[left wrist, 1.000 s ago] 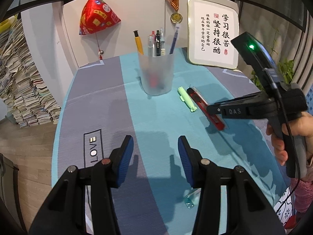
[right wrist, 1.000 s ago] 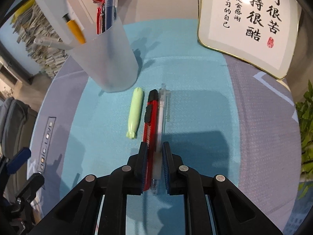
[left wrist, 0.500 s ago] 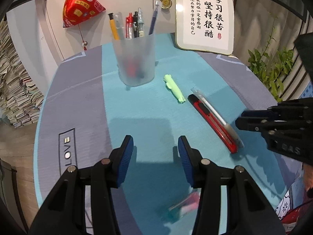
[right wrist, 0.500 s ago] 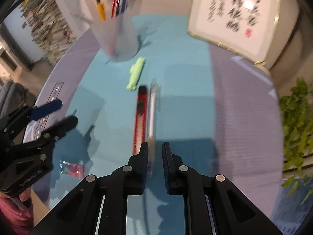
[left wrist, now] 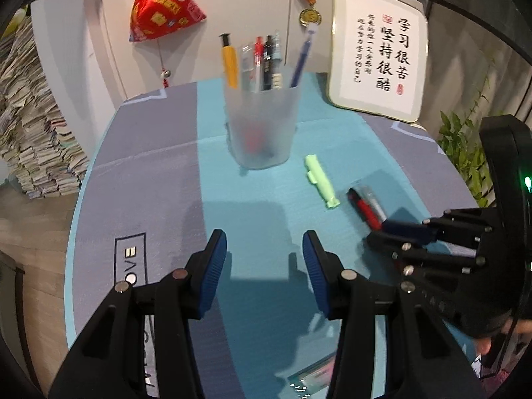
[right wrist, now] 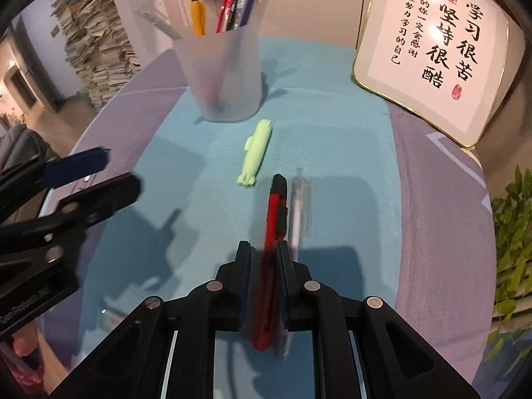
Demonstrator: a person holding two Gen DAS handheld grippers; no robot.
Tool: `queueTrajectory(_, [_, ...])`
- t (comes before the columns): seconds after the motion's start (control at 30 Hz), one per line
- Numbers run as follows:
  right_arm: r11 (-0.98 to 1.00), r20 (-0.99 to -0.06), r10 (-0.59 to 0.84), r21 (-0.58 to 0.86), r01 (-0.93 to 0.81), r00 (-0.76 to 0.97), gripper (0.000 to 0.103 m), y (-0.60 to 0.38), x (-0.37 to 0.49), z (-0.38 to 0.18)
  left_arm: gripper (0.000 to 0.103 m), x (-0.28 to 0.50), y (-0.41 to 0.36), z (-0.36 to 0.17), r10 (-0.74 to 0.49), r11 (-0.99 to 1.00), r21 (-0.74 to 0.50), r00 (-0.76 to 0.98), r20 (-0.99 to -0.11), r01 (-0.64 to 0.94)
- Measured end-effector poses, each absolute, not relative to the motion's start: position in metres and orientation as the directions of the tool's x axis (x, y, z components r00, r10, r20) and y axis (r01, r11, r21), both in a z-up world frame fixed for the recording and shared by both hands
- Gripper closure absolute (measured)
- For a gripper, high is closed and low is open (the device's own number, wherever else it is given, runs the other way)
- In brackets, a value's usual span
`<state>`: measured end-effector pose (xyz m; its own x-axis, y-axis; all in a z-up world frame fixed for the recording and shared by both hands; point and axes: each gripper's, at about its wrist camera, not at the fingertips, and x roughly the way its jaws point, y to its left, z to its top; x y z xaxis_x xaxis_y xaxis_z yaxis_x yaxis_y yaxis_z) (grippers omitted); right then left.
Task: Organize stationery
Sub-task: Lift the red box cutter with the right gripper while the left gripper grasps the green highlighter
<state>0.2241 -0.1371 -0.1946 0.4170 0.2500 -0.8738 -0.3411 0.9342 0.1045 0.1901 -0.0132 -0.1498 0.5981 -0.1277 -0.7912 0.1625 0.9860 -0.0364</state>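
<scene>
**On the round table: right gripper has the red cutter, left one empty**

On the teal and grey tablecloth [left wrist: 159,173] sits a frosted pen cup [left wrist: 261,126] toward the far side, with a yellow-barrelled pen, a red one, a black one and a blue one sticking out the top. Just near-right of the cup lies a pale green highlighter [left wrist: 321,179], flat on the cloth.

Right gripper [right wrist: 262,272] is clamped shut on the red utility knife [right wrist: 274,219]. The knife runs lengthwise between the two blue pads, its black tip pointing away toward the cup. A clear pen [right wrist: 297,212] lies right alongside the knife on its right. Can't really tell whether the pen's near end is caught in the grip too, that part is blurred.

Left gripper [left wrist: 264,266] hangs over a bare patch of cloth on the near side, jaws partly apart with nothing between them. From its camera the knife and clear pen show up off to the right, with the right gripper's fingers over their near ends.

At the near edge, under the left gripper, there's a small clear packet [left wrist: 312,380] with something pinkish in it. A framed calligraphy board [left wrist: 377,66] leans at the far right, and a red pyramid ornament [left wrist: 163,10] hangs on the wall behind.
</scene>
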Motion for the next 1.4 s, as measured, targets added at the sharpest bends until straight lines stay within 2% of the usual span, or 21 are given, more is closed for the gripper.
queueTrajectory(0.43, [0.933, -0.879, 0.299, 0.188, -0.306, 0.371, 0.083, -0.14, 0.263, -0.201, 0.057, 0.204, -0.018, -0.157, -0.148, 0.983, -0.059, 0.575, -0.805, 0.172])
queueTrajectory(0.47, [0.936, -0.883, 0.295, 0.19, -0.295, 0.365, 0.084, -0.141, 0.263, -0.201, 0.057, 0.205, -0.02, -0.158, -0.147, 0.983, -0.054, 0.573, -0.806, 0.176])
queueTrajectory(0.5, [0.938, -0.884, 0.294, 0.194, -0.287, 0.363, 0.091, -0.142, 0.263, -0.201, 0.057, 0.206, -0.022, -0.158, -0.146, 0.982, -0.051, 0.571, -0.808, 0.179])
queueTrajectory(0.7, [0.863, -0.834, 0.49, 0.422, -0.278, 0.254, 0.09, -0.16, 0.24, -0.206, 0.057, 0.22, -0.045, -0.161, -0.168, 0.974, -0.048, 0.564, -0.809, 0.222])
queueTrajectory(0.97, [0.89, -0.853, 0.433, 0.352, -0.29, 0.292, 0.091, -0.171, 0.193, -0.206, 0.057, 0.259, -0.083, -0.175, -0.112, 0.977, 0.009, 0.55, -0.828, 0.212])
queueTrajectory(1.03, [0.894, -0.852, 0.426, 0.346, -0.284, 0.303, 0.091, -0.174, 0.192, -0.204, 0.062, 0.268, -0.086, -0.18, -0.095, 0.981, 0.012, 0.537, -0.838, 0.194])
queueTrajectory(1.07, [0.894, -0.852, 0.428, 0.35, -0.28, 0.301, 0.091, -0.175, 0.192, -0.205, 0.072, 0.27, -0.086, -0.182, -0.097, 0.981, 0.01, 0.531, -0.841, 0.194])
queueTrajectory(1.1, [0.893, -0.852, 0.43, 0.352, -0.28, 0.3, 0.091, -0.18, 0.191, -0.206, 0.09, 0.272, -0.086, -0.185, -0.101, 0.979, 0.006, 0.516, -0.85, 0.202])
queueTrajectory(1.4, [0.891, -0.854, 0.426, 0.338, -0.303, 0.3, 0.091, -0.172, 0.19, -0.206, 0.092, 0.223, -0.029, -0.184, -0.185, 0.968, -0.075, 0.478, -0.858, 0.239])
